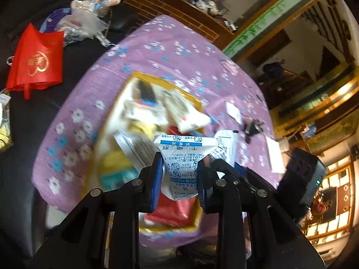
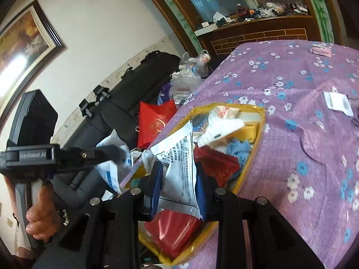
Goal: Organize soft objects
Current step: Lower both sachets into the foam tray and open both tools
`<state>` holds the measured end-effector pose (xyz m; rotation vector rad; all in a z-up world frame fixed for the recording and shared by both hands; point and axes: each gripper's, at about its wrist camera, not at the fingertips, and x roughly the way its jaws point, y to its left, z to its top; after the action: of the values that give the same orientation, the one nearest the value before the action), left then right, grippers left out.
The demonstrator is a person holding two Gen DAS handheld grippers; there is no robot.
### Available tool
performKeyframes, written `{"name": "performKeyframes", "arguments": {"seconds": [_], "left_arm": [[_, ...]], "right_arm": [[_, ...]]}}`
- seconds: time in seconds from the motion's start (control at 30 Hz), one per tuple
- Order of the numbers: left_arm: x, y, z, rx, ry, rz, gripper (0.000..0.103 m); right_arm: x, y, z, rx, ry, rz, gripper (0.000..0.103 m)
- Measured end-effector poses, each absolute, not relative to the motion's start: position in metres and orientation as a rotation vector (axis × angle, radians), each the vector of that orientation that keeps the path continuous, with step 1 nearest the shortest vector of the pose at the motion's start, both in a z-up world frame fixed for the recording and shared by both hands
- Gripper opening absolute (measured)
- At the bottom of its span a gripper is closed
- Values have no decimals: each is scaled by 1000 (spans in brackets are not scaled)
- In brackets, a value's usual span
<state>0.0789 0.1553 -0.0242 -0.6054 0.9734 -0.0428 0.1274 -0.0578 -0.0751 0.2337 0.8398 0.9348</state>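
Note:
My left gripper (image 1: 180, 177) is shut on a white packet with blue print (image 1: 185, 157) and holds it above a yellow box (image 1: 145, 78) full of soft packets on the purple flowered tablecloth (image 1: 179, 49). My right gripper (image 2: 178, 186) is shut on a white printed pouch (image 2: 177, 163) over the same yellow box (image 2: 258, 139). The left gripper with its packet (image 2: 110, 170) also shows at the left of the right wrist view, off the table's edge. The box holds red packs (image 2: 215, 163), a blue cloth (image 2: 240, 150) and white packets (image 2: 222, 123).
A red gift bag (image 1: 36, 60) and clear plastic bags (image 1: 85, 18) lie on a dark sofa beside the table. Small white papers (image 1: 273, 154) and a black clip (image 1: 252, 129) lie on the cloth. A wooden cabinet (image 2: 258, 35) stands behind the table.

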Motion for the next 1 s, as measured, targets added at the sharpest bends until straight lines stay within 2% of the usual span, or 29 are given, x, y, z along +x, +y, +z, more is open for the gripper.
{"name": "performKeyframes", "arguments": {"seconds": [0.33, 0.6, 0.77, 1.0], "left_arm": [[154, 178, -65, -543, 1066, 3, 27], [172, 174, -72, -471, 1069, 40, 27], [172, 165, -54, -415, 1033, 37, 27], [196, 157, -83, -356, 1154, 75, 27]], "right_arm": [[152, -28, -94, 160, 873, 863, 27], [157, -19, -107, 113, 893, 828, 27], [154, -24, -107, 138, 893, 839, 27], [151, -24, -106, 142, 894, 831, 30]]}}
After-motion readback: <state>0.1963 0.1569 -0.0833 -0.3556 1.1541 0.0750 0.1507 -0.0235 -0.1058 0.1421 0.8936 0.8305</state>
